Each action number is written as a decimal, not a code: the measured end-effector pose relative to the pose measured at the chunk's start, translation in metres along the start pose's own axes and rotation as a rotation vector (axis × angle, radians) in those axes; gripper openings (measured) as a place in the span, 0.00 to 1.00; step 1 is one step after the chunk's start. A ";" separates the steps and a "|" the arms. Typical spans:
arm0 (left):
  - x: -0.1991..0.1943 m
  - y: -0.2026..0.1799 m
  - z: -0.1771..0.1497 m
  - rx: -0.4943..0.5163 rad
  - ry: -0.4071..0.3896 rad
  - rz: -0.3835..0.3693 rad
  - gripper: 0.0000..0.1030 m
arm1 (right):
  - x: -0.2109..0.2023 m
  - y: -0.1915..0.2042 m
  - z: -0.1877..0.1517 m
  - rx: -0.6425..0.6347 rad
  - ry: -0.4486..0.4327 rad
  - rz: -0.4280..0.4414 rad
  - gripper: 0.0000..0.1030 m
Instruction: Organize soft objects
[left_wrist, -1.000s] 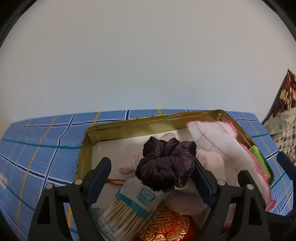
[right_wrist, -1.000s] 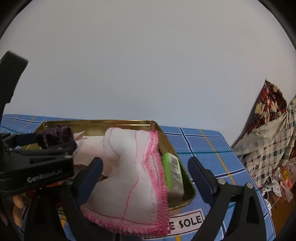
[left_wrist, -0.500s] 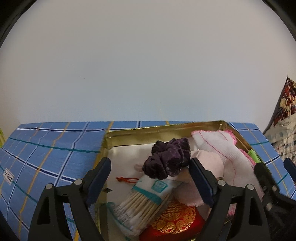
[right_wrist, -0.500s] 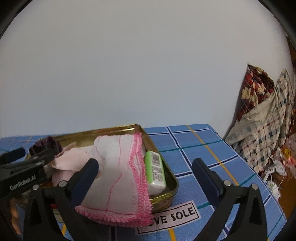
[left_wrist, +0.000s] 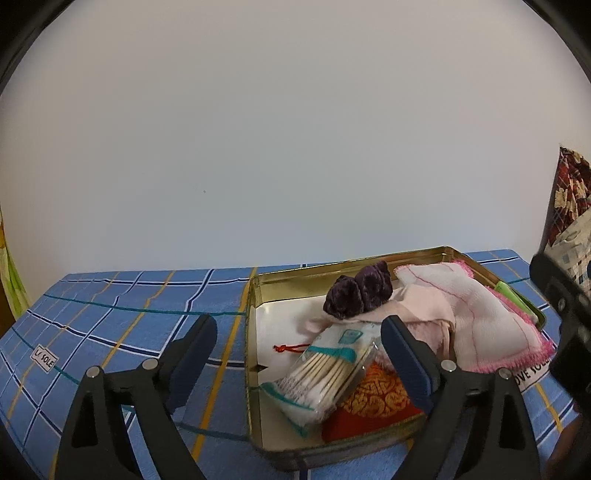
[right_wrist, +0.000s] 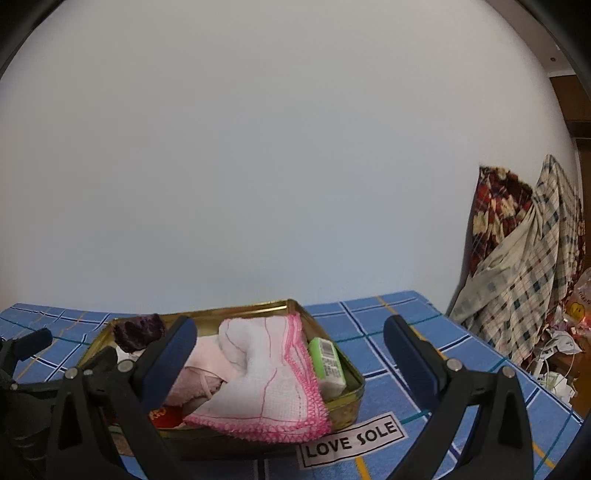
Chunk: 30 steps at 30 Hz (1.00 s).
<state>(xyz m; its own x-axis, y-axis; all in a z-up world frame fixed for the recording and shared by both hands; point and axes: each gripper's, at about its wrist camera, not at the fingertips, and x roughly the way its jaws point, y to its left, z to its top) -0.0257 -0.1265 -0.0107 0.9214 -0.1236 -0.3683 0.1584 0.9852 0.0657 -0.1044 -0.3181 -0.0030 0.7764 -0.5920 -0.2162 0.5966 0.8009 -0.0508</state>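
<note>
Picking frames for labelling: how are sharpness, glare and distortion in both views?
Left wrist view: sharp, soft even light, mild sheen on the tin; fisheye bends the cloth lines, dark corners. Right wrist view: equally sharp, label readable, no glare, same curved edges.

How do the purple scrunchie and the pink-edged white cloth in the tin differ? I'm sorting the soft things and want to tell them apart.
The purple scrunchie is dark, plush and bunched into a small gathered ring; the white cloth is pale, flat-woven, folded, and edged in pink stitching. The scrunchie sits near the far wall of the gold tin, perched on a pale pink fabric; the much larger cloth drapes over the tin's near rim. Both are soft and neither is gripped.
</note>
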 end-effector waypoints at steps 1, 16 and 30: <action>-0.001 0.000 -0.001 0.002 -0.004 -0.002 0.90 | -0.004 -0.001 0.000 0.009 -0.018 0.008 1.00; -0.048 0.001 -0.013 0.011 -0.130 -0.048 0.95 | -0.059 0.007 -0.004 -0.004 -0.157 0.004 1.00; -0.056 0.006 -0.018 -0.012 -0.138 -0.054 0.95 | -0.069 0.007 -0.006 -0.015 -0.155 -0.004 1.00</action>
<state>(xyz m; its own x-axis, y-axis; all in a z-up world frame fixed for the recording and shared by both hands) -0.0830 -0.1118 -0.0060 0.9518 -0.1907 -0.2404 0.2055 0.9779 0.0379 -0.1553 -0.2711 0.0063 0.7967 -0.6011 -0.0631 0.5977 0.7990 -0.0660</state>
